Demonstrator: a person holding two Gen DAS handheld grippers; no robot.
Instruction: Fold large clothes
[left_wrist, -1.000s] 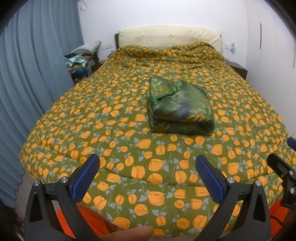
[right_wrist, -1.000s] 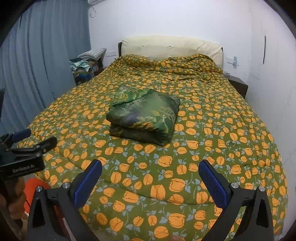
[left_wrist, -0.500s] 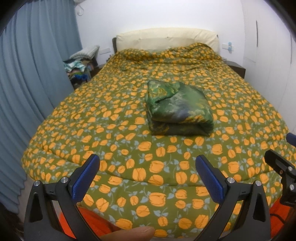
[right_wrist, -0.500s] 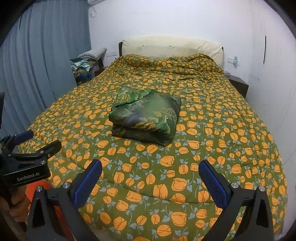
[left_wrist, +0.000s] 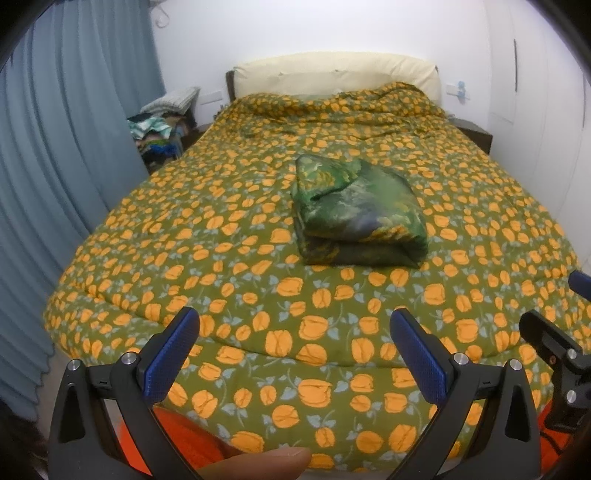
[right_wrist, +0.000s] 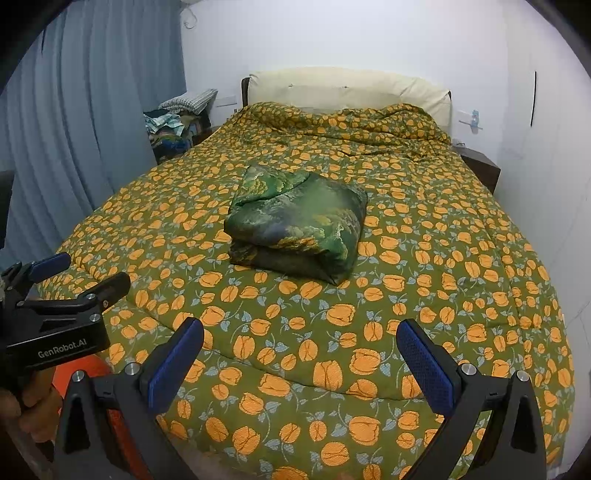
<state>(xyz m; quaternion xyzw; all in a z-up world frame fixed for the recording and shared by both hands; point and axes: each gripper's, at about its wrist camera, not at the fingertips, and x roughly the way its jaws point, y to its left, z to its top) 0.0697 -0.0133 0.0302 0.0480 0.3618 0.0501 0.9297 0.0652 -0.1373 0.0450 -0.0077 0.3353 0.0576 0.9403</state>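
- While both grippers are held at the foot of the bed, nothing is gripped: the left gripper (left_wrist: 294, 328), with black arms and blue ribbed pads, is seen with its fingers spread wide and only bedding between them.
- The right gripper (right_wrist: 300, 330), of the same black and blue build, is likewise released, its fingers well apart and empty.
- The task's thing, a green patterned garment folded into a thick rectangular bundle (left_wrist: 356, 214), is found lying near the middle of the bed, well apart from both grippers.
- The bundle is rested flat on an olive-green quilt printed with orange flowers (left_wrist: 229, 236), by which the whole bed is covered.
- A cream padded headboard (right_wrist: 347, 92) is seen at the far end, against a white wall.
- Blue-grey pleated curtains (left_wrist: 66, 155) are hung along the left side.
- A pile of mixed folded cloth (right_wrist: 177, 118) is stacked beside the headboard, next to the curtains.
- A dark wooden nightstand (right_wrist: 480, 170) is placed on the right of the bed.
- A fingertip (left_wrist: 258, 461) is visible at the lower edge of the left wrist view.
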